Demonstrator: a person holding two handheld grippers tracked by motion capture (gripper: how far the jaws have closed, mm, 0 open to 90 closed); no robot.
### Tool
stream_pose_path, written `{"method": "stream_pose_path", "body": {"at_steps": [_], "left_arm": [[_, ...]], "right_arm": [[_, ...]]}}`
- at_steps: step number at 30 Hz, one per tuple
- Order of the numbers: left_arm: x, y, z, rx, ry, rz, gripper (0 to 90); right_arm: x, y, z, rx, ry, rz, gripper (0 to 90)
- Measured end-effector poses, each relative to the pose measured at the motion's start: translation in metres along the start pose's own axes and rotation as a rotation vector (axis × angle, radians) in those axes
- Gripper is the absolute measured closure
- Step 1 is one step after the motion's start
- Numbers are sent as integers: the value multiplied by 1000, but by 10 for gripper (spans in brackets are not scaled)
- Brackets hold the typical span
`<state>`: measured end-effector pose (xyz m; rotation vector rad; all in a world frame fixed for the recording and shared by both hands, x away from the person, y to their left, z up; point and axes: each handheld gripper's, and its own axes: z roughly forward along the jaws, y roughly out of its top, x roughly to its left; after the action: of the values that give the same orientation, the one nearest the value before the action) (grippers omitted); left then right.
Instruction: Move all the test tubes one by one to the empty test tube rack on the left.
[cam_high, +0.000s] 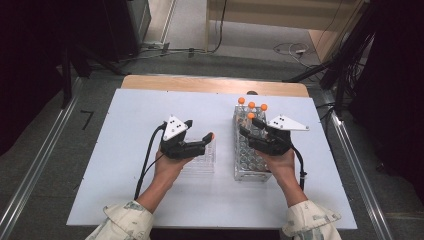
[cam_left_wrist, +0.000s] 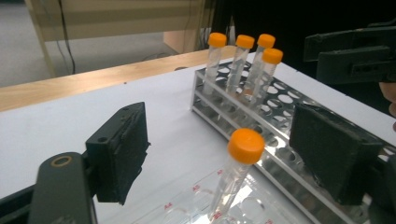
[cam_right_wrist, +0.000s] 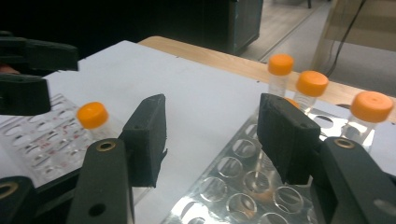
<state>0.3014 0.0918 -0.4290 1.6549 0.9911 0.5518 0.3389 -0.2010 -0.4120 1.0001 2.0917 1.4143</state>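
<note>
Left gripper (cam_left_wrist: 219, 154) open around tube (cam_left_wrist: 233, 179), upright, slightly tilted.

Both grippers' fingers (cam_left_wrist: 119, 151) apart.

The right claw (cam_right_wrist: 210, 140) gapes over the metal rack (cam_right_wrist: 233, 186), an orange-capped tube (cam_right_wrist: 93, 119) standing left in the clear rack (cam_right_wrist: 42, 149).

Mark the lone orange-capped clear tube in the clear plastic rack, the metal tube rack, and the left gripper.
Lone orange-capped clear tube (cam_left_wrist: 246, 145): left gripper view, on top of its cap.
Metal tube rack (cam_high: 251, 167): high view, on its near perforated top plate.
Left gripper (cam_left_wrist: 219, 151): left gripper view, midway between its open jaws.
</note>
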Motion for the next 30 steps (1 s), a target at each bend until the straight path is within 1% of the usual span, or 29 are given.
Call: {"method": "stream_pose_path", "body": {"at_steps": [3,4,12,14,15,17,18,22,27,30], "left_arm": [[3,-2,-2,1,14,-1,185],[3,-2,-3,-2,11,-6,185],[9,-4,-11,-4,22,-4,186],[10,-5,-12,-3,24,-8,186],[10,-6,-12,-3,26,-9,186],[10,-6,-12,0,28,-7,186],[10,-6,-12,1,27,-8,185],[10,-6,-12,-3,24,-10,186],[10,-6,-12,2,26,-7,186],[11,-6,-12,3,26,-7,186]], "right_arm": [[-4,-2,1,3,-23,2,410],[-6,-3,1,4,-25,5,410],[-20,-11,11,20,-68,13,409],[-24,-13,14,23,-73,7,412],[-26,-14,15,19,-69,17,422],[-29,-14,14,-7,-81,5,449],[-30,-14,14,-10,-89,-2,454],[-37,-17,16,-9,-85,-6,459],[-46,-22,21,16,-48,-12,491],[-47,-24,25,32,-40,-26,498]]}}
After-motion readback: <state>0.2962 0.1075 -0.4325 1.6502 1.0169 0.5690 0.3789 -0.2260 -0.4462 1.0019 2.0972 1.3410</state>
